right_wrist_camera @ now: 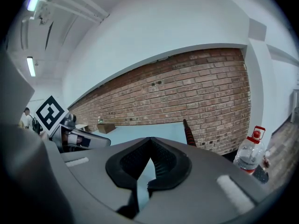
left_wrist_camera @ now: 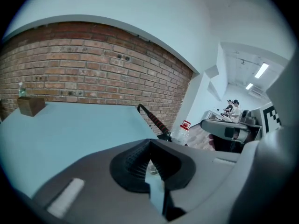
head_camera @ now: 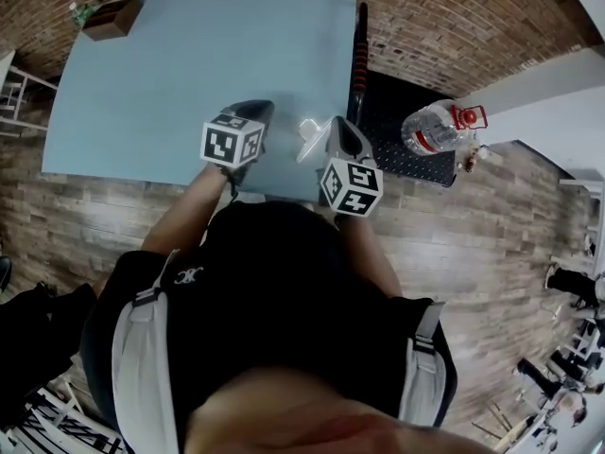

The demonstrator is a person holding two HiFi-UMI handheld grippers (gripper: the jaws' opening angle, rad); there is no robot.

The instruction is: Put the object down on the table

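A small clear object [head_camera: 310, 130] lies on the light blue table [head_camera: 180, 74], close to its near edge and between my two grippers. The left gripper [head_camera: 261, 112] hovers just left of it, jaws shut and holding nothing. The right gripper [head_camera: 337, 126] sits just right of the object, also shut and empty. In the left gripper view the left gripper [left_wrist_camera: 150, 143] has its ribbed pads [left_wrist_camera: 135, 164] pressed together, with a glimpse of the clear object [left_wrist_camera: 152, 168] in the gap beneath. In the right gripper view the right gripper [right_wrist_camera: 150, 146] is closed in the same way.
A brown box [head_camera: 112, 17] stands at the table's far left corner. A black bar with red grip [head_camera: 359, 60] lies along the table's right edge, beside a black mat [head_camera: 406, 140] and a large water bottle with a red cap [head_camera: 437, 129]. People [left_wrist_camera: 232, 107] stand far off.
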